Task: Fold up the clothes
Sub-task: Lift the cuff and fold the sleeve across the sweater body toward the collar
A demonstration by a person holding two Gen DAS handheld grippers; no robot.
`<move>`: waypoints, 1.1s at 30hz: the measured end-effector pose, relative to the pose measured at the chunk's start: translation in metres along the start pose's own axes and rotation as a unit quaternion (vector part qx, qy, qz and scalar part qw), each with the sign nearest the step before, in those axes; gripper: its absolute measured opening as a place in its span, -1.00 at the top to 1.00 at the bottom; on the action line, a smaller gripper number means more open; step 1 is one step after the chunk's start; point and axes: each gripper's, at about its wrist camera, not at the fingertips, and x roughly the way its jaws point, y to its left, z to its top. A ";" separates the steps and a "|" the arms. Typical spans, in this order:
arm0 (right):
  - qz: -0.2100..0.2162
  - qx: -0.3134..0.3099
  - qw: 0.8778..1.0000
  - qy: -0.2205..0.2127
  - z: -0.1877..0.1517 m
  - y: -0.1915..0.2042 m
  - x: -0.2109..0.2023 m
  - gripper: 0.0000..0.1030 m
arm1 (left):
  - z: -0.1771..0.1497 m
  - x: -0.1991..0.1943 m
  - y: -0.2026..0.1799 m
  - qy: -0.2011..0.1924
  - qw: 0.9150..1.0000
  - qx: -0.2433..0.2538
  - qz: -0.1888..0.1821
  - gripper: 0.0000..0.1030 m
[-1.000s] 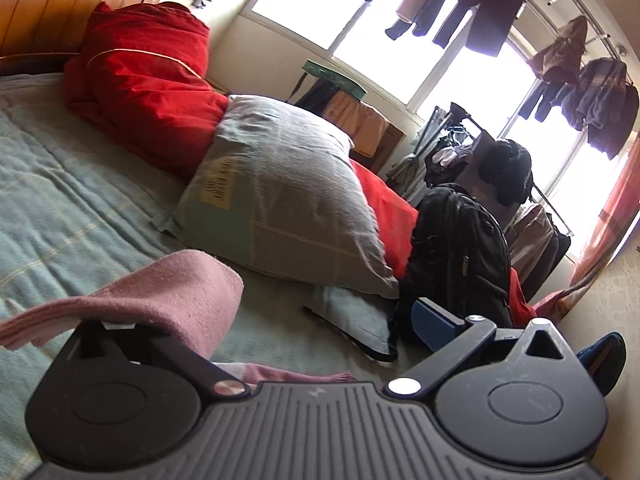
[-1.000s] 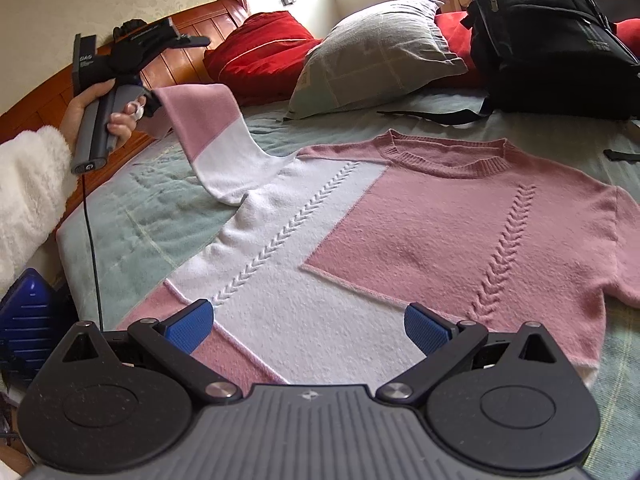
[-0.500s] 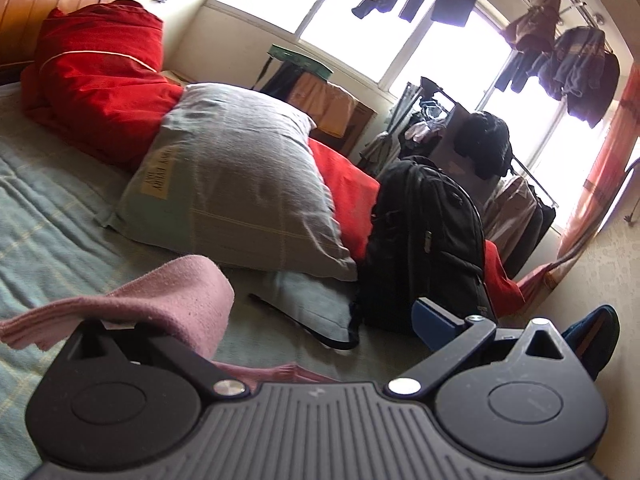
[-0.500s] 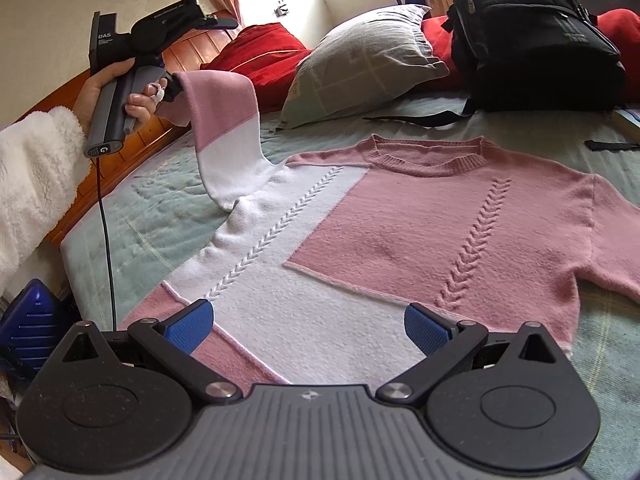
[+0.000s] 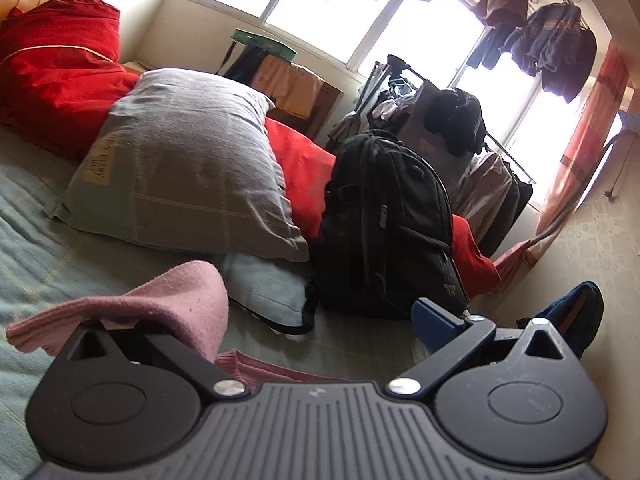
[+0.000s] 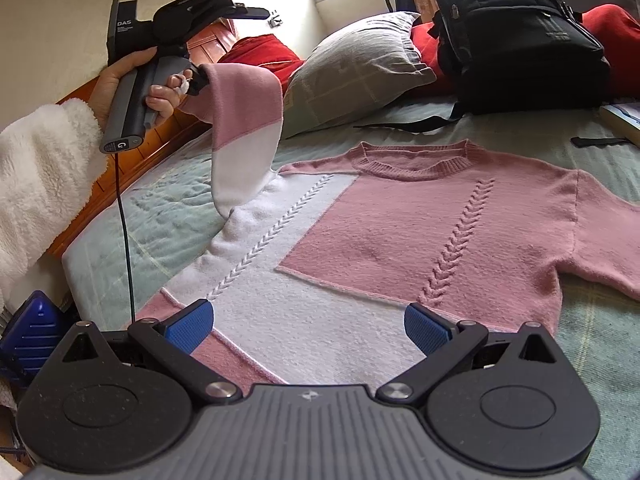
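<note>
A pink and white knit sweater (image 6: 420,232) lies flat, front up, on the green bedspread (image 6: 168,220). Its left sleeve (image 6: 244,128) is lifted off the bed and hangs from my left gripper (image 6: 192,76), which is held high at the left. In the left wrist view the pink cuff (image 5: 160,308) drapes over the left finger; the right blue fingertip (image 5: 436,320) stands wide apart, so the jaws look open with the cuff hooked on one finger. My right gripper (image 6: 306,324) is open and empty, just above the sweater's hem.
A grey pillow (image 6: 360,68), red pillows (image 5: 52,68) and a black backpack (image 6: 516,36) lie at the head of the bed. A wooden bed frame (image 6: 132,152) runs along the left side. A book edge (image 6: 624,120) lies at the right.
My left gripper has carried the sleeve up and toward the sweater's body. The right gripper has moved slightly closer to the hem and stays open.
</note>
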 end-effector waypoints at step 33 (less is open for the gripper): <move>-0.008 0.000 1.000 0.004 -0.002 0.000 -0.003 -1.00 | -0.076 0.063 -0.031 0.081 0.996 0.028 -0.030 -0.96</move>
